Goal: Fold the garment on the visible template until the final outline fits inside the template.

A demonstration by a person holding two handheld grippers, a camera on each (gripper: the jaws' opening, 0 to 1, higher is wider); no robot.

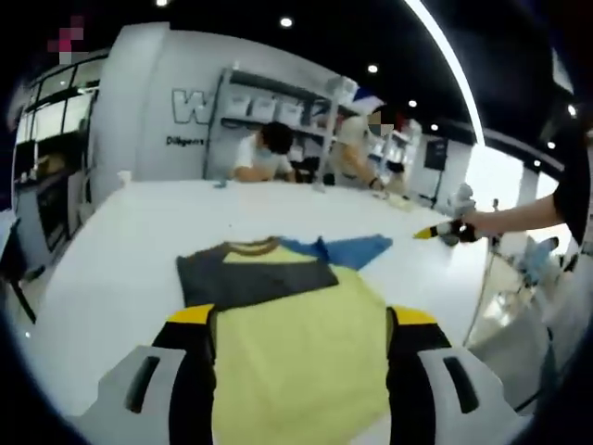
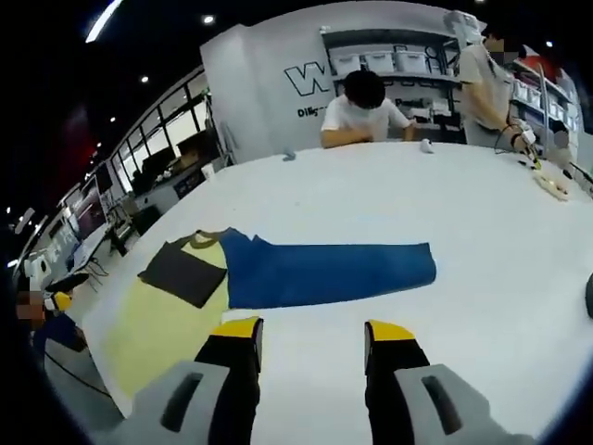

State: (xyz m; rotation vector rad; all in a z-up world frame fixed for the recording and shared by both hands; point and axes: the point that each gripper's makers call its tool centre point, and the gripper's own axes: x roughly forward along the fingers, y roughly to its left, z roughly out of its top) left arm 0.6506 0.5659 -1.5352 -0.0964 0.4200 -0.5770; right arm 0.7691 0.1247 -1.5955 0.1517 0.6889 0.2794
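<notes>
Pale yellow fabric with a dark grey shoulder panel and an olive collar makes up the garment (image 1: 287, 324), which lies flat on the broad white table (image 1: 111, 269). In the left gripper view it sits directly ahead, between that gripper's jaws, collar at the far end. The blue rectangular template sheet (image 2: 329, 272) lies under and beside it; in the right gripper view the sheet extends well to the right of the garment (image 2: 171, 306).

The garment appears still unfolded or only partly folded, so the step in hand is judged to be taking hold of an edge for a fold. To do it well, each gripper should take a single layer at a corner or hem, lift only enough to free the cloth, and carry it over in one even motion so the crease runs straight. The folded outline should land on the blue sheet, with no fabric hanging over the table edge.

The left gripper (image 1: 301, 320) stands wide open above the yellow body of the garment and holds nothing; whether its tips touch the cloth cannot be told. The right gripper (image 2: 310, 334) is likewise wide open and empty, over bare table just near of the template's lower edge.
</notes>
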